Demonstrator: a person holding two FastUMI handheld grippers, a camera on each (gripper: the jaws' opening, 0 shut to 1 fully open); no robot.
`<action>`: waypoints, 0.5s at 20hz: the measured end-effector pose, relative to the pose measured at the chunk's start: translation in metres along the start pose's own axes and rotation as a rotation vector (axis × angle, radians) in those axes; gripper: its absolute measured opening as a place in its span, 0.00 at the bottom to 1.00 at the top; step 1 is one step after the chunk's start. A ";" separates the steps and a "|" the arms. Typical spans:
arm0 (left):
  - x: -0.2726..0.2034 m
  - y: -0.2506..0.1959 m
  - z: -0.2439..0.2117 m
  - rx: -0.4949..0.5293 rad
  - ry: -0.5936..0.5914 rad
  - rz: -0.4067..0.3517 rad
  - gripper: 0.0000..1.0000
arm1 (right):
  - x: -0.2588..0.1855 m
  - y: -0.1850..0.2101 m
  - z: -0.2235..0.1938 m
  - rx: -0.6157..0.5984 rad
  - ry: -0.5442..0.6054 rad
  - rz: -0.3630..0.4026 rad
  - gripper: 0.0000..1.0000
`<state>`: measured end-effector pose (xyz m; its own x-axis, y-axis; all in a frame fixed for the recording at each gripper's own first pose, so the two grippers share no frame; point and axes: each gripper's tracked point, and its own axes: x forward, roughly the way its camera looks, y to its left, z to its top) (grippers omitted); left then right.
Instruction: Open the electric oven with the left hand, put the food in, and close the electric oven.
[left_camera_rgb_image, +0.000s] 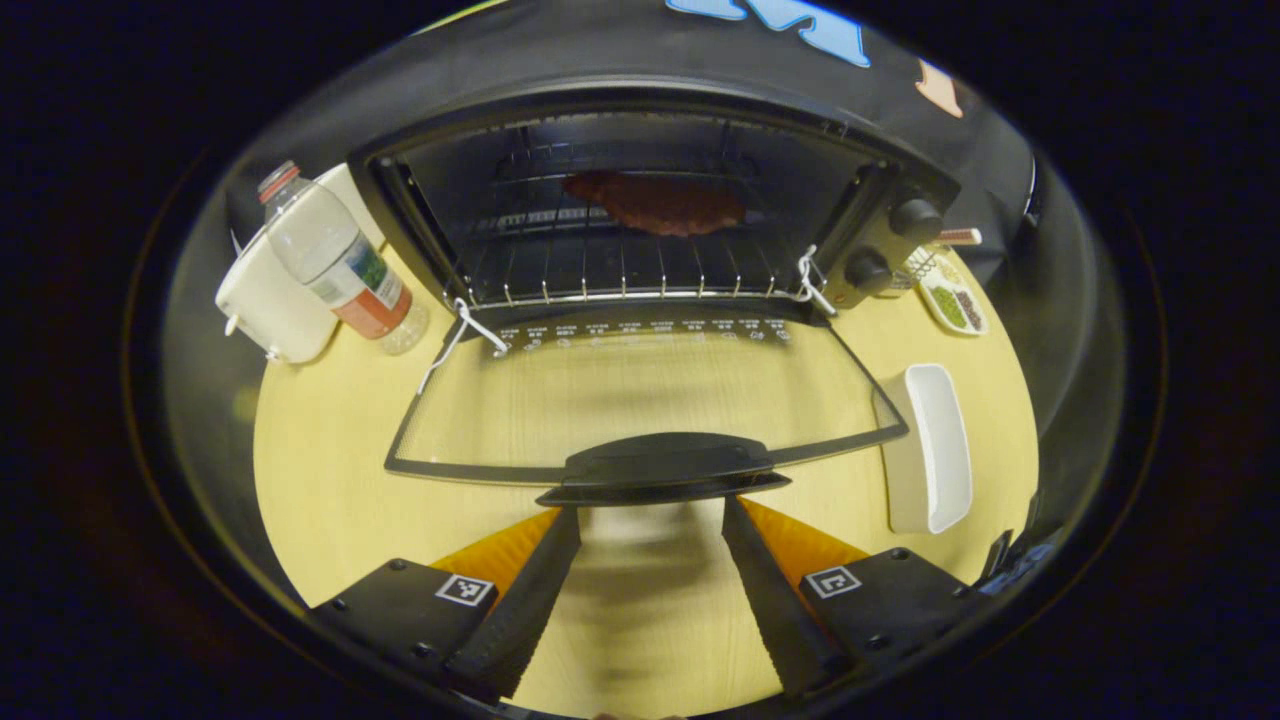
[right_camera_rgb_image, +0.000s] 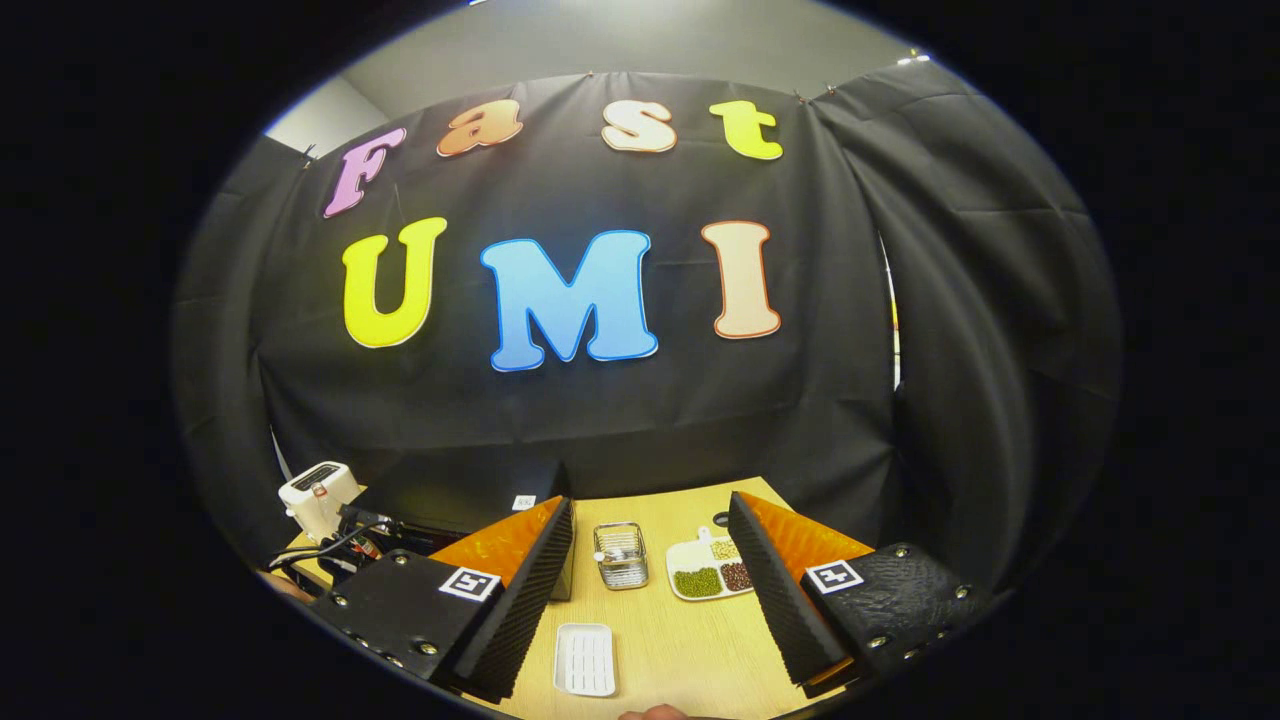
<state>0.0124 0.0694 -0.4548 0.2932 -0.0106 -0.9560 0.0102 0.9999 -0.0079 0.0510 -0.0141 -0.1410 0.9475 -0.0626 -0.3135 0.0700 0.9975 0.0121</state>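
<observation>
At 12 o'clock, one oven (left_camera_rgb_image: 660, 200) gapes, one brown food (left_camera_rgb_image: 655, 203) racked inside; left tool (left_camera_rgb_image: 650, 590) and right tool (right_camera_rgb_image: 650, 590) both spread, empty.

I see the electric oven (left_camera_rgb_image: 660, 200) centre frame with a matt black shell, shiny metal wire rack (left_camera_rgb_image: 640, 270) and a clear glossy glass door (left_camera_rgb_image: 640, 400) with a smooth black plastic handle (left_camera_rgb_image: 665, 465). The table (left_camera_rgb_image: 330, 470) is pale wood-grain, smooth; at right a glossy white dish (left_camera_rgb_image: 935, 445), upper left a clear plastic bottle (left_camera_rgb_image: 340, 260). In the right gripper view my fingers (right_camera_rgb_image: 530, 590) look like ribbed matt black rubber on orange plastic.
</observation>
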 end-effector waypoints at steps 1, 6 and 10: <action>-0.004 0.000 0.002 0.002 -0.011 -0.002 0.97 | -0.001 0.000 0.000 -0.004 -0.001 0.003 0.95; -0.012 0.000 0.008 -0.021 -0.037 -0.012 0.97 | -0.003 0.000 0.002 -0.005 -0.006 0.009 0.95; -0.022 -0.001 0.016 -0.021 -0.064 -0.007 0.91 | -0.005 -0.002 0.005 0.003 -0.018 0.005 0.95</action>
<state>0.0209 0.0686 -0.4296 0.3538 -0.0174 -0.9352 -0.0074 0.9997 -0.0214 0.0476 -0.0159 -0.1345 0.9533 -0.0586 -0.2963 0.0665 0.9976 0.0167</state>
